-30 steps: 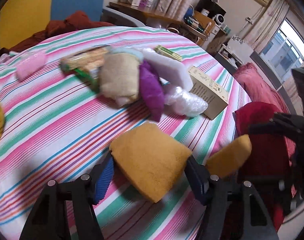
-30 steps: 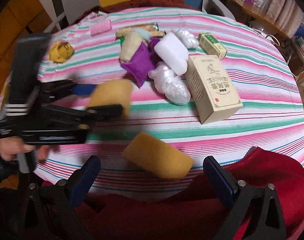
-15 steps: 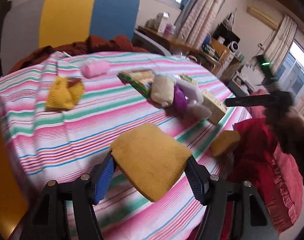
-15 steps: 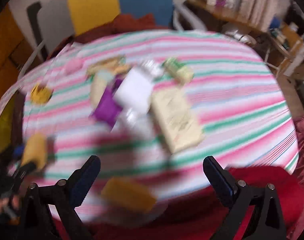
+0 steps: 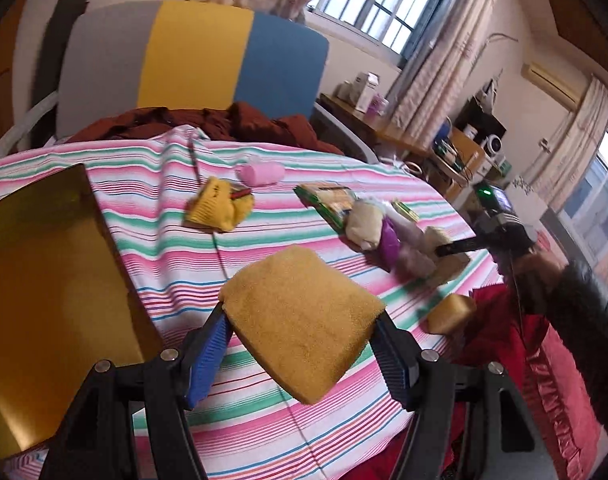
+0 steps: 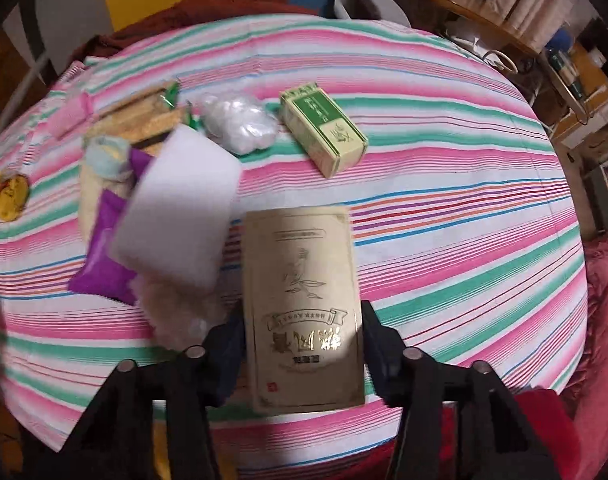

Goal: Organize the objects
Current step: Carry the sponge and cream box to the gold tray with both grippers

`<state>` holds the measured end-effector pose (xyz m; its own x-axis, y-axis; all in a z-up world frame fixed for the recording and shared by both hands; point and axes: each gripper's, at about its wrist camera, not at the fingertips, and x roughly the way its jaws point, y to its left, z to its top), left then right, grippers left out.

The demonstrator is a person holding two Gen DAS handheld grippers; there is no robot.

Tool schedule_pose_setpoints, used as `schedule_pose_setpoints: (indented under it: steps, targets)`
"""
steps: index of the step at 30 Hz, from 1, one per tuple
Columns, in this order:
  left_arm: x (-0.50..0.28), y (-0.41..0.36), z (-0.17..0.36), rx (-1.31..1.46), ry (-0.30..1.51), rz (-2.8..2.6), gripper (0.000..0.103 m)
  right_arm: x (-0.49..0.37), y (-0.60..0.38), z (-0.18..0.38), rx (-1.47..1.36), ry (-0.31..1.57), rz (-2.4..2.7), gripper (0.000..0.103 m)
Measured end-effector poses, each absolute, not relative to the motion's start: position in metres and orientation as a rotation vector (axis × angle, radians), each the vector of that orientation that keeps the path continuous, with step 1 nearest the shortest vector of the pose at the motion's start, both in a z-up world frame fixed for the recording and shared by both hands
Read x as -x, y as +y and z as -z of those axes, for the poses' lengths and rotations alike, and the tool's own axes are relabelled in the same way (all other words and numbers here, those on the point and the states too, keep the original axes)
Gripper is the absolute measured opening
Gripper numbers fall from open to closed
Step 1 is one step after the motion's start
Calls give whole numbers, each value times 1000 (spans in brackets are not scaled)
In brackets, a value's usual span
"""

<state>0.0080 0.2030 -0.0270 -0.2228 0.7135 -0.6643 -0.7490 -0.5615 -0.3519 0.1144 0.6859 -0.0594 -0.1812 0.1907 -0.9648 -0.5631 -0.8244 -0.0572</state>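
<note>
Two grippers engaged. Left gripper (image 5: 304, 344): clamped on mustard sponge (image 5: 302, 322), carried clear of striped tablecloth (image 5: 164, 216) beside gold tray (image 5: 44, 288), probably for sorting there. Right gripper (image 6: 302, 344): jaws just closing, flanking beige box (image 6: 302, 300) flat on cloth; pad contact unclear, likely next pick.

Two yellow sponges (image 5: 300, 320): one clamped in the left tongs (image 5: 300, 344), a second (image 5: 450, 312) lying on the bench (image 5: 164, 208) to their right. Two cartons: one beige box (image 6: 302, 304) between the right tongs (image 6: 302, 354), one green box (image 6: 324, 128) well beyond them. One white foam block (image 6: 176, 208) up and left of the right tongs, one purple pouch (image 6: 104, 256) beside it, two clear plastic bundles (image 6: 240, 124), one pink roll (image 5: 262, 173), one yellow cloth (image 5: 220, 210), one snack packet (image 5: 332, 200), and one gold tray (image 5: 44, 288) left of the left tongs.
</note>
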Motion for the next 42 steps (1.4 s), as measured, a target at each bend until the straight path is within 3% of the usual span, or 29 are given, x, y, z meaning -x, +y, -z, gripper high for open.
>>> schedule_pose_setpoints:
  steps: [9, 15, 25, 34, 37, 39, 42]
  targets:
    - [11, 147, 8, 985, -35, -2073, 69, -136, 641, -34, 1284, 317, -2219, 51]
    - [37, 88, 9, 1018, -60, -2267, 69, -77, 553, -62, 1238, 300, -2558, 51]
    - [64, 5, 45, 1181, -13, -2504, 71, 61, 339, -30, 1525, 287, -2958, 51]
    - [63, -29, 56, 1248, -60, -2577, 81, 138, 219, 33, 1787, 254, -2929, 53]
    - [62, -32, 54, 1211, -66, -2598, 85, 145, 207, 35, 1804, 336, -2943, 68]
    - [62, -32, 53, 1200, -53, -2603, 85, 141, 198, 33, 1784, 326, -2968, 88]
    - [64, -31, 51, 1189, -63, -2612, 85, 140, 197, 31, 1772, 306, -2983, 89]
